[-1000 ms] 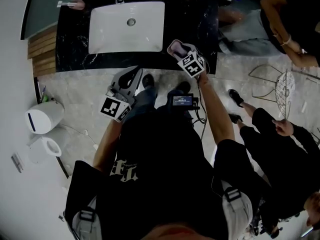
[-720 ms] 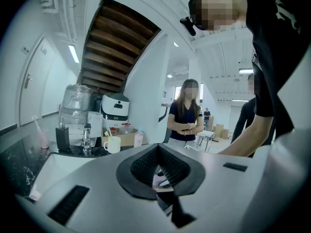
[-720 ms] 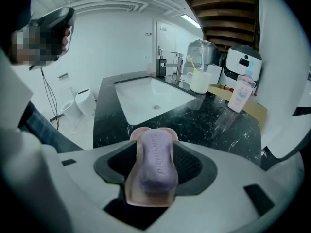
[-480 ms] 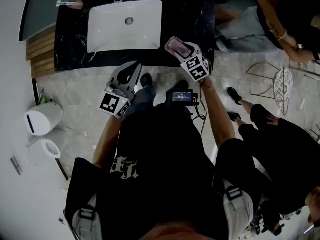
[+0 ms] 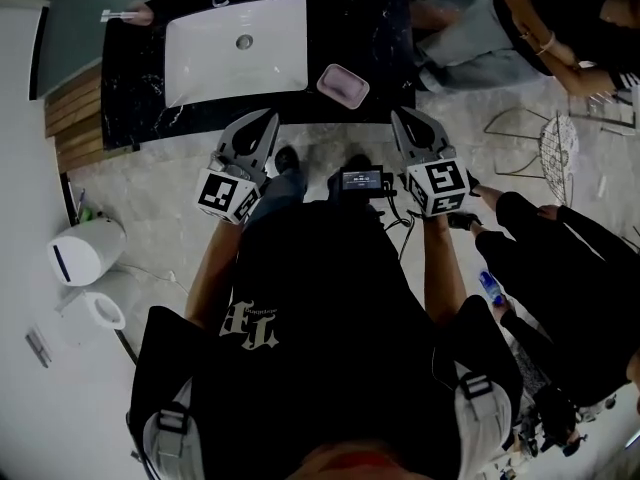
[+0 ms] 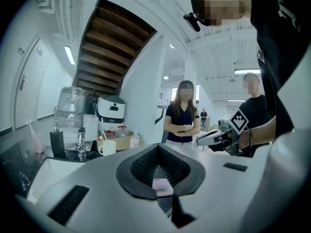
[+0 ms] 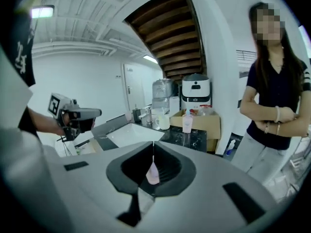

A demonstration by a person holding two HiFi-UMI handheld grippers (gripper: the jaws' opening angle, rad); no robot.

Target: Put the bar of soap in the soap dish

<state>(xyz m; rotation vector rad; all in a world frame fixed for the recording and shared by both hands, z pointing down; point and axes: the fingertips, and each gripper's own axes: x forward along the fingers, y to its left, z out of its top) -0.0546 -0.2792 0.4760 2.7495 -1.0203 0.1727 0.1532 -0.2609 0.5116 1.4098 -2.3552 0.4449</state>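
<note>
Countertop soap dish lies beyond left claw.

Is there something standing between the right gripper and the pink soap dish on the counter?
Nothing visible does. The soap dish lies on the black counter, right of the sink. The right gripper hangs before the counter edge; its jaws have just been closing, with nothing between them.

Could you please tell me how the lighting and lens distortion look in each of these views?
Head view: dim, the white sink brightest against the black countertop, edges bowed by the wide lens. Left gripper view: strong fisheye, dark corners, a bright strip light at left. Right gripper view: same fisheye, a ceiling lamp blown out top left.
</note>
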